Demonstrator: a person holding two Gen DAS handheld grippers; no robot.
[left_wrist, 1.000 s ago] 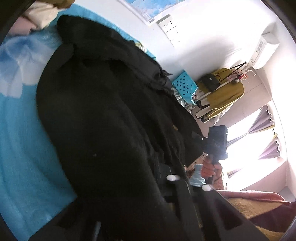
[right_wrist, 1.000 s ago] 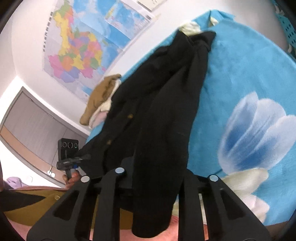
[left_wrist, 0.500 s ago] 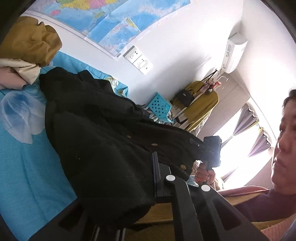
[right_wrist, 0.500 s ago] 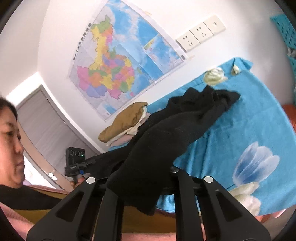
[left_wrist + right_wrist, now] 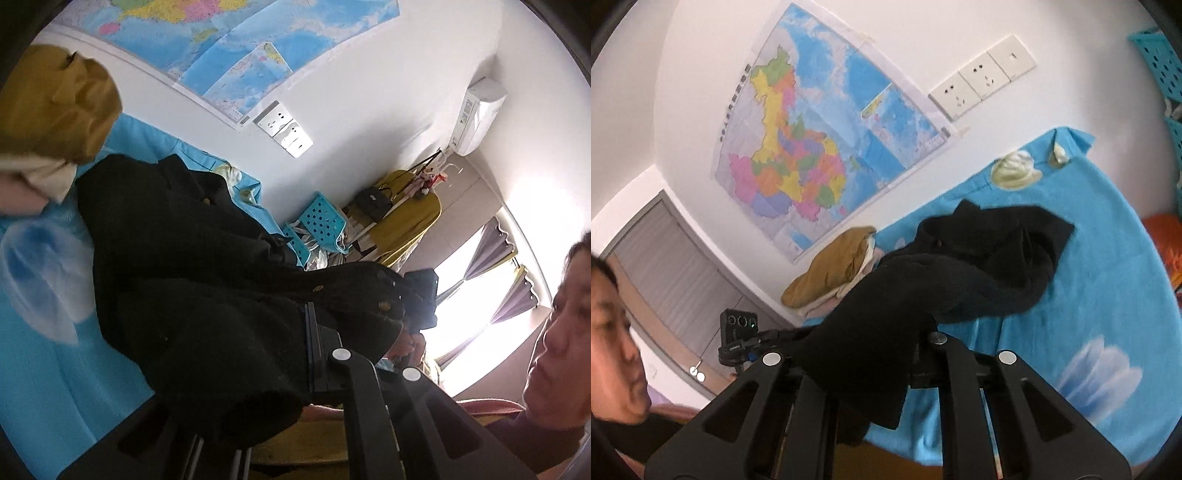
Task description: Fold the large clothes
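Right wrist view shows our black coat [image 5: 964, 273] with its near end gathered up off the blue blanket [image 5: 1108, 240] and draped over our right gripper [image 5: 886, 369], while its far end lies bunched on the bed near the wall; a second ago the coat lay stretched out flat along the bed, so we have raised the near edge with both hands. Our right gripper is clamped on the coat's near edge, its jaws having closed a little further on the cloth within the last second, and the fabric hangs down between the fingers. From the left wrist view, our left gripper [image 5: 317, 354] is pinched tight on the coat's other near corner, the buttoned front [image 5: 384, 304] running across towards the right hand [image 5: 412, 341]. Beyond the coat, the mustard garment [image 5: 831, 269] sits folded on its pile by the wall, just beside the coat's far end, under the map [image 5: 820, 129]. We judge the lift to be the start of a fold: carrying the near edge over onto the far half comes next, and the thick cloth may slump unevenly
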